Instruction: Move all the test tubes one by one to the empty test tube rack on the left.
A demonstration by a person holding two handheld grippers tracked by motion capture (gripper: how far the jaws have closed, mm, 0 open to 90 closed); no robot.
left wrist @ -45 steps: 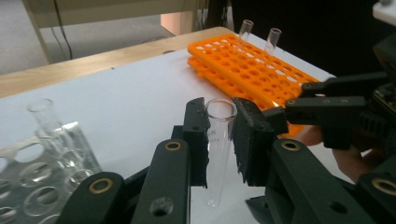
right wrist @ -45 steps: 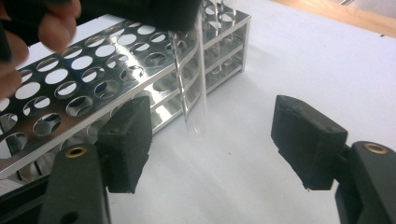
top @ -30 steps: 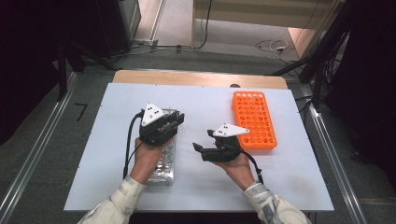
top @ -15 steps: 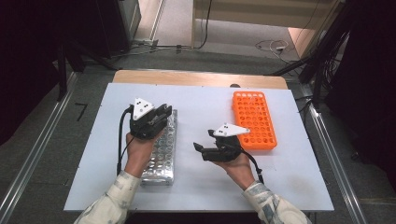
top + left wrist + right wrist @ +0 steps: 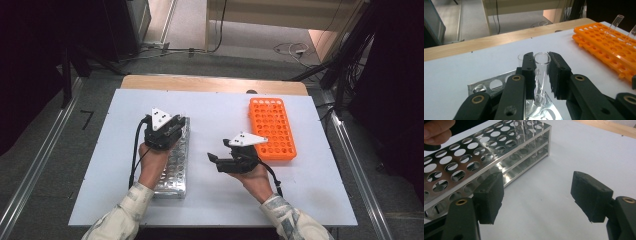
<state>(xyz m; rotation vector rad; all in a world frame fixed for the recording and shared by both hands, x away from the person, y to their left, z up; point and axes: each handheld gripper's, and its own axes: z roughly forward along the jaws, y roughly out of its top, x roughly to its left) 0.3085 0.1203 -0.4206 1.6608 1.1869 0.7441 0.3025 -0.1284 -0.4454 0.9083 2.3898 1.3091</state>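
Tube clear glass, upright, pinched between pads of left claw, base at a hole in steel rack. Second tube just behind left pad. Left claw closed on tube, over far end of steel rack, left side of white table. Right claw wide apart, nothing between pads, low over bare table beside steel rack; seen from above between the racks. Orange rack on right; two tubes standing in it.
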